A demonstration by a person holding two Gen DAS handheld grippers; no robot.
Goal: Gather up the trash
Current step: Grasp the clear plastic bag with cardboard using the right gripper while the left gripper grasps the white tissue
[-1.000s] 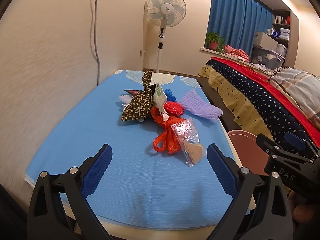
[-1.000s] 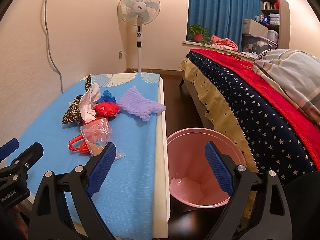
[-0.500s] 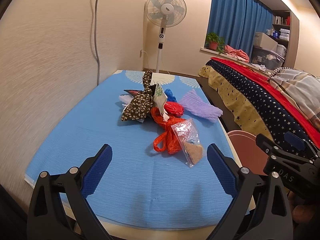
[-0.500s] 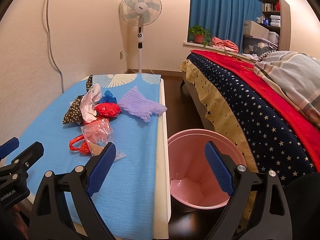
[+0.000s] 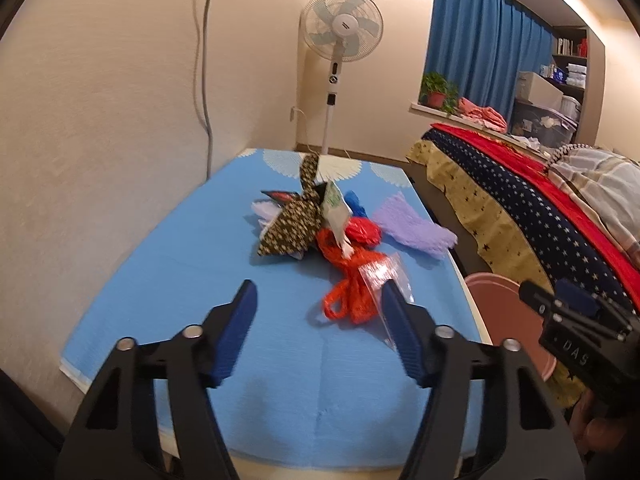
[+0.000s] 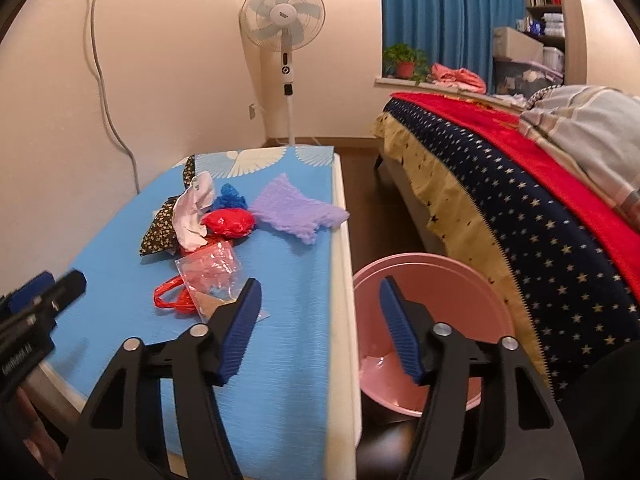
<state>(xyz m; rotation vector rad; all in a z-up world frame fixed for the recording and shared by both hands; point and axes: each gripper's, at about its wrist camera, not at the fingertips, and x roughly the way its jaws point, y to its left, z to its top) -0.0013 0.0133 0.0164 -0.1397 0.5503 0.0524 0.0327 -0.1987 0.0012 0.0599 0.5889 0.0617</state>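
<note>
Writing: the right gripper's body, seen at the edge of the left view, reads "DAS"; the left gripper's body, at the edge of the right view, carries white lettering too skewed to read. The fan (image 6: 283, 20) hub has a small label, illegible. Left gripper (image 5: 318, 308): jaws part-open, have just been closing, nothing between the pads; it hangs over the near end of the desk (image 5: 168, 280), which carries a blue mat. Right gripper (image 6: 318, 308): jaws part-open, have just been closing, nothing held; it sits over the desk's right edge and the bin (image 6: 460, 280). Trash lies in one cluster mid-desk, all pieces touching or overlapping except the last. Count: one black starred wrapper (image 5: 294, 226); one white wrapper (image 6: 192, 212); one blue scrap (image 6: 229, 199); one red bag (image 6: 229, 222); one orange bag (image 5: 352, 284) with loop handles; one clear zip bag (image 6: 210, 270) lying over the orange bag; one lilac foam sheet (image 6: 298, 210) just right of the pile, at the desk edge. Left view only: a pale scrap and a dark red-edged wrapper behind the starred wrapper. Right view only: the bin's full rim and inside, which holds no trash where visible; it stands on the floor between desk and bed (image 6: 520, 200). One fan, one potted plant (image 6: 404, 62) on the sill.
</note>
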